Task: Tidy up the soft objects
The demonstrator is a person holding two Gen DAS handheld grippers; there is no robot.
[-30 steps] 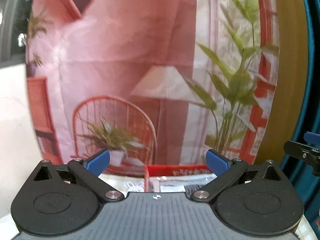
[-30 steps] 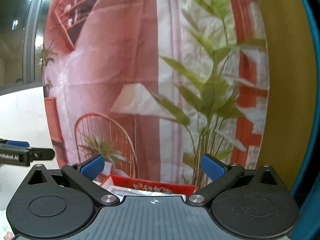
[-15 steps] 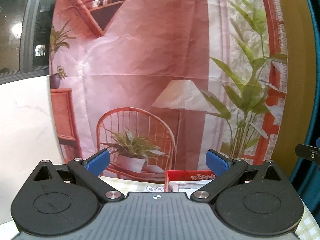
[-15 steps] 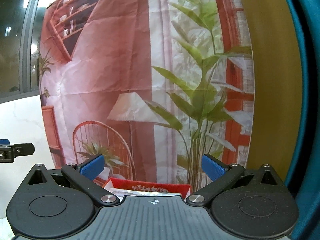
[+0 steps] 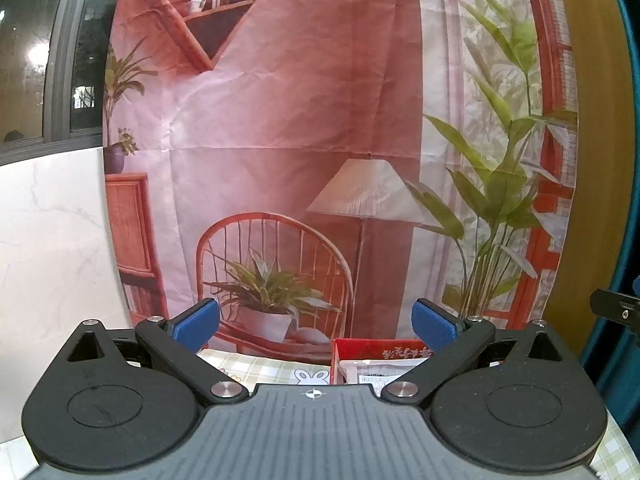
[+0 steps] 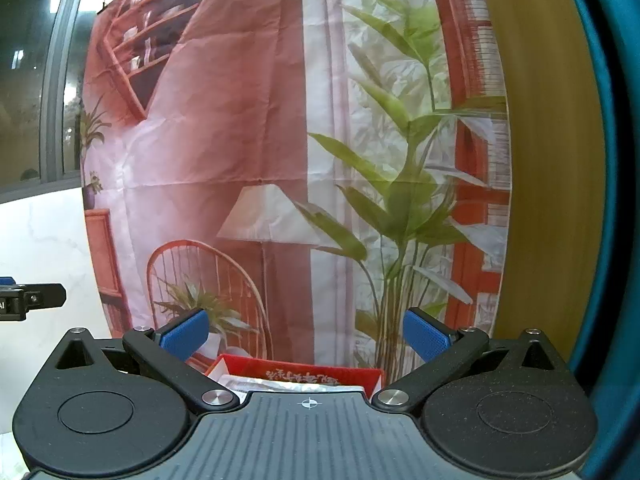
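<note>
My left gripper [image 5: 316, 325] is open, its blue pads wide apart with nothing between them. My right gripper [image 6: 306, 336] is likewise open and holds nothing. A red box [image 6: 320, 374] with printed characters on its rim sits low in the right wrist view, just past the gripper body, with clear plastic packets [image 6: 256, 385] inside. The same red box [image 5: 376, 354] shows low right in the left wrist view, holding a packet [image 5: 368, 374]. Both grippers stand above and behind the box, apart from it.
A printed backdrop [image 5: 320, 140] of a chair, lamp and plants hangs right behind the box. A checked tablecloth [image 5: 276, 370] with a rabbit print covers the table. A white marble wall [image 5: 52, 240] and dark window are at left; a teal curtain [image 6: 616, 160] at right.
Both grippers have pulled back and lifted, so more of the backdrop, window and tablecloth shows. Both stayed open and empty.
</note>
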